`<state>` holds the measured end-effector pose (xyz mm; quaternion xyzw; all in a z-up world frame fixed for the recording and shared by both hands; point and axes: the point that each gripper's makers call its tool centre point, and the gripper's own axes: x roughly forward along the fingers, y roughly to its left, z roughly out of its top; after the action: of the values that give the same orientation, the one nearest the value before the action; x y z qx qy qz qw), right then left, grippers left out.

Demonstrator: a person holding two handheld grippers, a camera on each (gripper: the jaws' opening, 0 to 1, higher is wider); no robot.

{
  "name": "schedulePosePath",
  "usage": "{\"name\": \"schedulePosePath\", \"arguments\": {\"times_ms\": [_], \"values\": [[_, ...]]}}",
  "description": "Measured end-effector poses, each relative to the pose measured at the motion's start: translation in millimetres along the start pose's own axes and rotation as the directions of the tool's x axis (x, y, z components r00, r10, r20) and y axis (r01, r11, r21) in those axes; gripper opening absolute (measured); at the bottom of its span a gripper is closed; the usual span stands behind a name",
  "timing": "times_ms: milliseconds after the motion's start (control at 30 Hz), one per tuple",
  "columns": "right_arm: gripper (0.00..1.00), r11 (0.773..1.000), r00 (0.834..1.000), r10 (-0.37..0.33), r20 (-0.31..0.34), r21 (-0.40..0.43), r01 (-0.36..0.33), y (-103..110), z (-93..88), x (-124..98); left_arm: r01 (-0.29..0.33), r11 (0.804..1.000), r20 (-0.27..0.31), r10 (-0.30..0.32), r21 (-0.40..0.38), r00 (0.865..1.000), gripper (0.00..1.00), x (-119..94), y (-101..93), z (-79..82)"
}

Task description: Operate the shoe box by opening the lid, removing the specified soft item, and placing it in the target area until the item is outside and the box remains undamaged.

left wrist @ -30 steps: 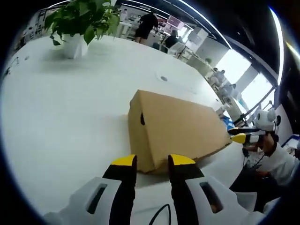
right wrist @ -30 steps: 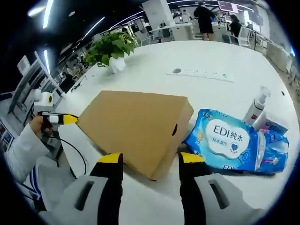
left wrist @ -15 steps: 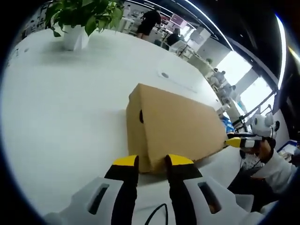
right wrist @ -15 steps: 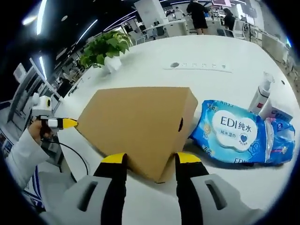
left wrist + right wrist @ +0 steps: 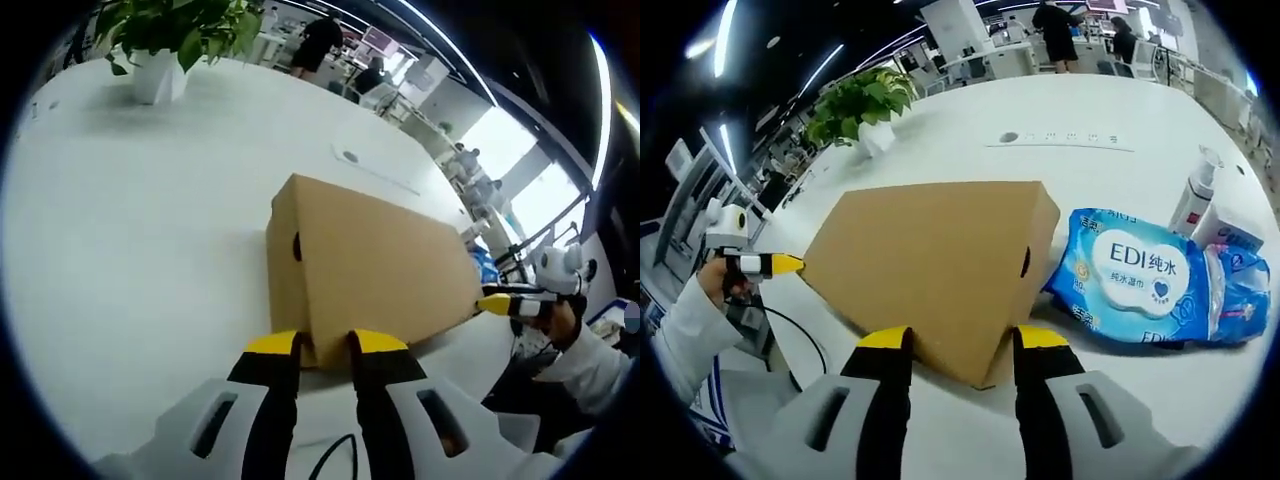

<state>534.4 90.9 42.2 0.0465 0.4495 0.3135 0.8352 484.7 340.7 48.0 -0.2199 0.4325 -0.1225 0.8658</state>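
Note:
A closed brown cardboard shoe box (image 5: 375,260) lies on the white table (image 5: 120,250). My left gripper (image 5: 325,345) is at the box's near bottom corner, its yellow-tipped jaws open by a narrow gap with the corner edge between them. In the right gripper view the same box (image 5: 930,260) fills the middle. My right gripper (image 5: 962,340) is open wide, its jaws on either side of the opposite corner. The right gripper's yellow tip (image 5: 497,303) shows at the box's far end, the left gripper's yellow tip (image 5: 785,264) at the box's left point. The box's contents are hidden.
A blue wet-wipes pack (image 5: 1140,280) lies right of the box, with a white pump bottle (image 5: 1195,205) behind it. A potted plant (image 5: 865,100) stands at the table's far side, and a power strip (image 5: 1060,140) lies flat. A person's sleeve (image 5: 685,330) is at the left.
The left gripper's jaws have narrowed and moved closer to the box corner. The right gripper has come slightly nearer the box, its jaws a little closer together.

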Motion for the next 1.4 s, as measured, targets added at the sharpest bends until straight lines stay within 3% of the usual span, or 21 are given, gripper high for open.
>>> {"name": "schedulePosePath", "arguments": {"times_ms": [1400], "values": [[0.37,0.998,0.999,-0.045,0.016,0.045,0.044,-24.2,48.3,26.2,-0.040,0.998,-0.026,0.042,0.050,0.999,0.18,34.2,5.3,54.1]]}}
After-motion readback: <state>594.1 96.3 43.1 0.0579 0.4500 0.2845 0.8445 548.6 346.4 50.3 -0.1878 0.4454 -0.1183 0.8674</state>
